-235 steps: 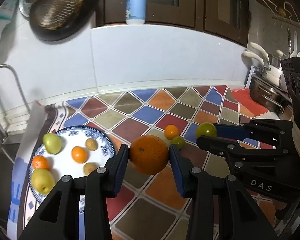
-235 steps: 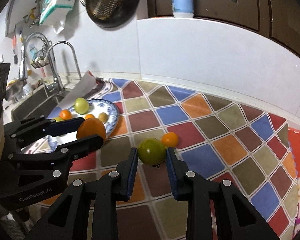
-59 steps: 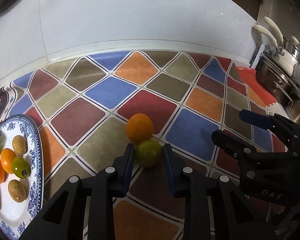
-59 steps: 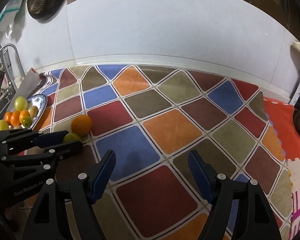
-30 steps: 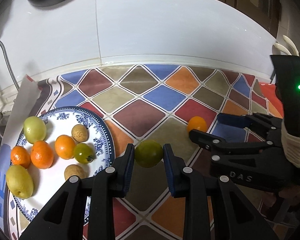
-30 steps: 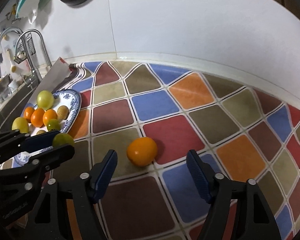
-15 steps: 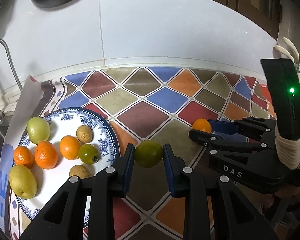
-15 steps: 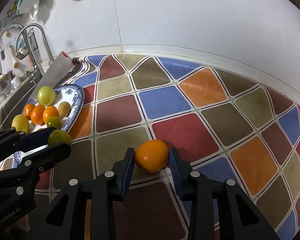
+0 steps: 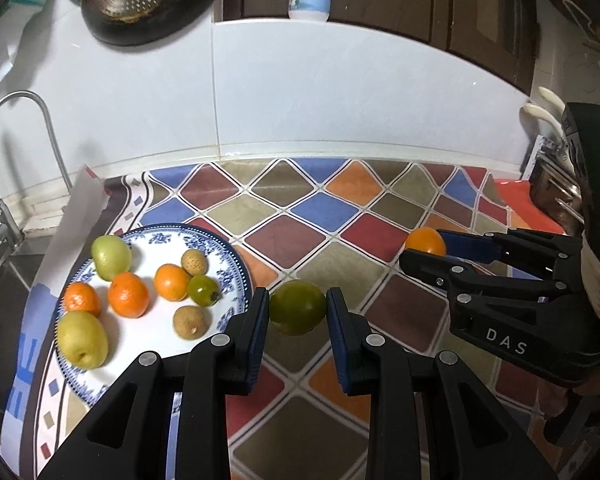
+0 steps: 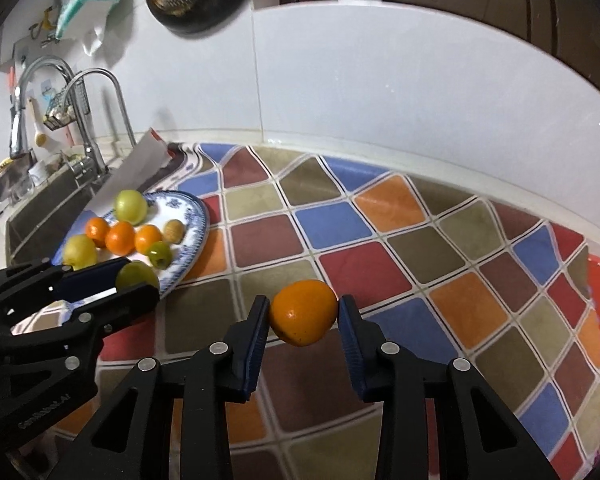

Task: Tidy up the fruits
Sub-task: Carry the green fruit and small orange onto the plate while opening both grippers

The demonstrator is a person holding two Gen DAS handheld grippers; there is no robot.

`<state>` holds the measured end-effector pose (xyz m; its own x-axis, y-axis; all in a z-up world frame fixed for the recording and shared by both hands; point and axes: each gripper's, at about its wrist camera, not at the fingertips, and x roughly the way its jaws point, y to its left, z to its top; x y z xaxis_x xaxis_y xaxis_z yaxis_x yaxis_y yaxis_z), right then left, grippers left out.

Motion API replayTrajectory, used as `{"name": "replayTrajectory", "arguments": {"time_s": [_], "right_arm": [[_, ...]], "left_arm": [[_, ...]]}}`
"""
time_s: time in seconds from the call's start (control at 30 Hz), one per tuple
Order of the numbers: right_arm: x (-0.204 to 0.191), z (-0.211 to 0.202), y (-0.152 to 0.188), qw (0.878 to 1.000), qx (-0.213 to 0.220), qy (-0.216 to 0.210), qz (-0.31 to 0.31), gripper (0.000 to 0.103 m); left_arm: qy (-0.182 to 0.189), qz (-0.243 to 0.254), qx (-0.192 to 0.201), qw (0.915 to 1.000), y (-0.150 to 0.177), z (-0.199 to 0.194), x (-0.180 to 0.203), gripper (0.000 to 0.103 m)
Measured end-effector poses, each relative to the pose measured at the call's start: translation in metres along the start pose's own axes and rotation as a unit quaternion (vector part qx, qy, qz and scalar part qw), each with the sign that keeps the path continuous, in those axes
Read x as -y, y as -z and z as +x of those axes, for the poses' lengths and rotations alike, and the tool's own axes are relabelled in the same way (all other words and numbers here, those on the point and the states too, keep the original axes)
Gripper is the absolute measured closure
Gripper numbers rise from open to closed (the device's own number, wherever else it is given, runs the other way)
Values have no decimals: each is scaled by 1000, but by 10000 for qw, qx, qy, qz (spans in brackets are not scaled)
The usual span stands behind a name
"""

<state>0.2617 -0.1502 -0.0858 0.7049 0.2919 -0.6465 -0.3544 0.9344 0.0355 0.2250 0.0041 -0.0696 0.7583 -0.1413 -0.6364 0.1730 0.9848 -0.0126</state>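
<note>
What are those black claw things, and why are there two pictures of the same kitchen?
The black claws are two grabbers, and a person holds one in each hand. Each grabber has a small camera that looks along its fingers, so you get one picture from each. In the left one's picture, the left gripper squeezes a green fruit. In the right one's picture, the right gripper squeezes a small orange. Each grabber also shows at the side of the other's picture. Below them lies a colourful diamond-patterned mat. On it sits a blue-and-white plate with more fruit: green, yellow, orange and brown.
</note>
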Motion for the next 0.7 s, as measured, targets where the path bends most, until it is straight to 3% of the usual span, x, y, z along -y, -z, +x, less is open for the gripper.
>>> {"name": "replayTrajectory", "arguments": {"time_s": [0.33,0.7], "right_arm": [[-44,-44,1,9994,339,-115,-13,67],[-101,-50,-4,9984,451,-292,-147,67]], "left_arm": [[-49,10,187,9998,14,-48,-25,74],[-238,31,346,9991,21,-76,-71,74]]}}
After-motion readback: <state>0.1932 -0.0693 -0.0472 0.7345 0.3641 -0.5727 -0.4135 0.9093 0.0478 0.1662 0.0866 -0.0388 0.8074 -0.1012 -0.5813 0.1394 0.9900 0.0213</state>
